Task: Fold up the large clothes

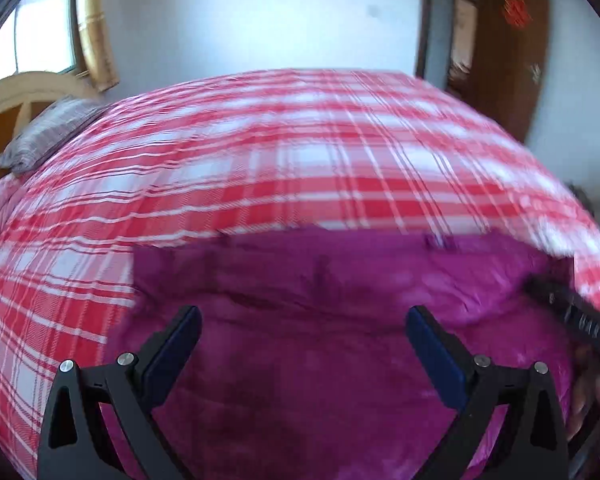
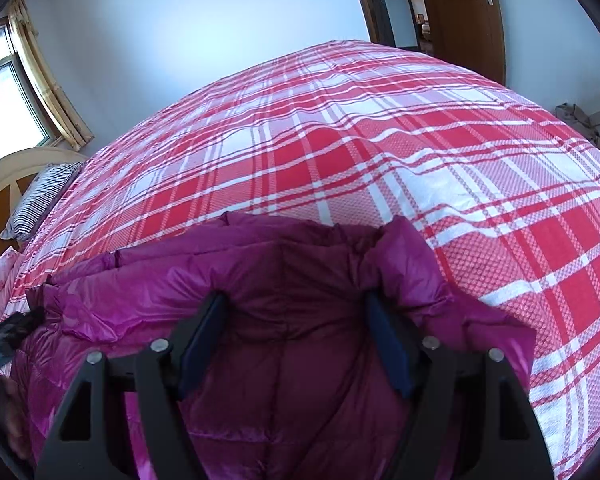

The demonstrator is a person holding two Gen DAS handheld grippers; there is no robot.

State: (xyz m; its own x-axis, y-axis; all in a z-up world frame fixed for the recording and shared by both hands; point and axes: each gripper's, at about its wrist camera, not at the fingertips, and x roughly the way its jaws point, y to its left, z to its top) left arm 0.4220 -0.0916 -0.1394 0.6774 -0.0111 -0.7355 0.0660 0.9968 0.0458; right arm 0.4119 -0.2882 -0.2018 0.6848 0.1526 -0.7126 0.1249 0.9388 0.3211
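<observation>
magenta puffy jacket [image 2: 284, 360] lay on near edge of plaid bedspread [image 2: 380, 152]. looked light, soft, slick shell, prob slides; best grab at hem or sleeve edge. left gripper [image 1: 302, 332] spread wide, hovered over fabric, held nothing. right gripper [image 2: 296, 332] also apart, padded fabric bunched btwn fingers, not clamped.

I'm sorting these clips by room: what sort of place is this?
Almost certainly a bedroom. A bed with a red-and-white plaid bedspread fills the view, a striped pillow lies against a curved wooden headboard, and a curtained window stands behind. A magenta puffer jacket lies on the bed.
</observation>
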